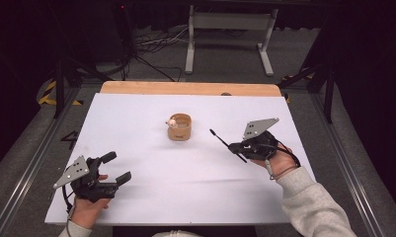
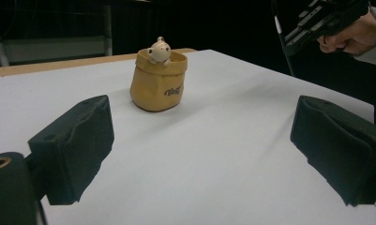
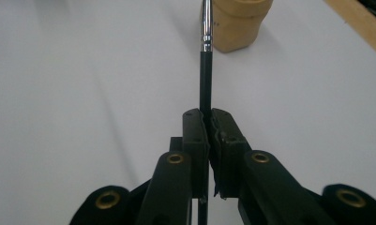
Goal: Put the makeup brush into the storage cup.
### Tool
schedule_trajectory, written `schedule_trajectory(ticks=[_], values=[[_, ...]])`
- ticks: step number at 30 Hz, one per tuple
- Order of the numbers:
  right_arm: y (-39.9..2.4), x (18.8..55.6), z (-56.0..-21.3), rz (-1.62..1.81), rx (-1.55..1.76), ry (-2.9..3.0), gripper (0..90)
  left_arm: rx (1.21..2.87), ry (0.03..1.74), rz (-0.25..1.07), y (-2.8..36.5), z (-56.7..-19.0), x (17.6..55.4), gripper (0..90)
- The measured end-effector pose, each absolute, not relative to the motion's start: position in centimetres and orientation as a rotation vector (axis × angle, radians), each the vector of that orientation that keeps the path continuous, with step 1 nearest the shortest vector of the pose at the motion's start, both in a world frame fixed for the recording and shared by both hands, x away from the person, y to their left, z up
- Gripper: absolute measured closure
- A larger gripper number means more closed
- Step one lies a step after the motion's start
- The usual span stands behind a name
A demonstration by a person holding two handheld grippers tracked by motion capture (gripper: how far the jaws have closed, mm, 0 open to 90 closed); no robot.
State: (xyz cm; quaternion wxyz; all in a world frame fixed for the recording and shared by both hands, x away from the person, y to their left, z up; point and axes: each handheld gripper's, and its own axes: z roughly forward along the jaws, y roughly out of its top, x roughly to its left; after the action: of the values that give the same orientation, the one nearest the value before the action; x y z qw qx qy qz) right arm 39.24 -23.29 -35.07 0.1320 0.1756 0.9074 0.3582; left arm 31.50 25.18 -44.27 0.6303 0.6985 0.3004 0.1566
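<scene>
A tan pouch-shaped pot [image 1: 179,127] [image 2: 157,86] [image 3: 237,26] with a small pale figure [image 2: 159,49] on its rim stands at the middle of the white table [image 1: 185,168]. My right gripper [image 1: 236,147] [image 3: 208,118] is to the right of the pot, raised off the table and shut on a thin black brush [image 1: 220,138] [image 3: 205,70]. The brush has a silver ferrule and points toward the pot. The left gripper view shows that gripper [image 2: 312,21] at the upper right. My left gripper [image 1: 117,168] [image 2: 202,136] rests near the table's front left, open, with nothing between its pads.
A wooden strip [image 1: 185,88] runs along the table's far edge. Beyond it, a grey metal stand [image 1: 230,29] and loose cables [image 1: 151,47] sit on the floor. Metal rails [image 1: 32,158] flank the table on both sides.
</scene>
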Motion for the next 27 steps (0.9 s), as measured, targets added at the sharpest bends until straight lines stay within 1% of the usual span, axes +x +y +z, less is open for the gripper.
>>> schedule_trajectory(ticks=[11,27], values=[[-24.4,39.1,-35.2,1.346,0.607,2.447,85.6,1.597,0.689,0.355,25.2,-44.3,31.5,7.2],[-25.4,38.8,-36.3,1.609,0.677,2.191,85.5,1.602,0.691,0.359,25.2,-44.3,31.5,7.5]])
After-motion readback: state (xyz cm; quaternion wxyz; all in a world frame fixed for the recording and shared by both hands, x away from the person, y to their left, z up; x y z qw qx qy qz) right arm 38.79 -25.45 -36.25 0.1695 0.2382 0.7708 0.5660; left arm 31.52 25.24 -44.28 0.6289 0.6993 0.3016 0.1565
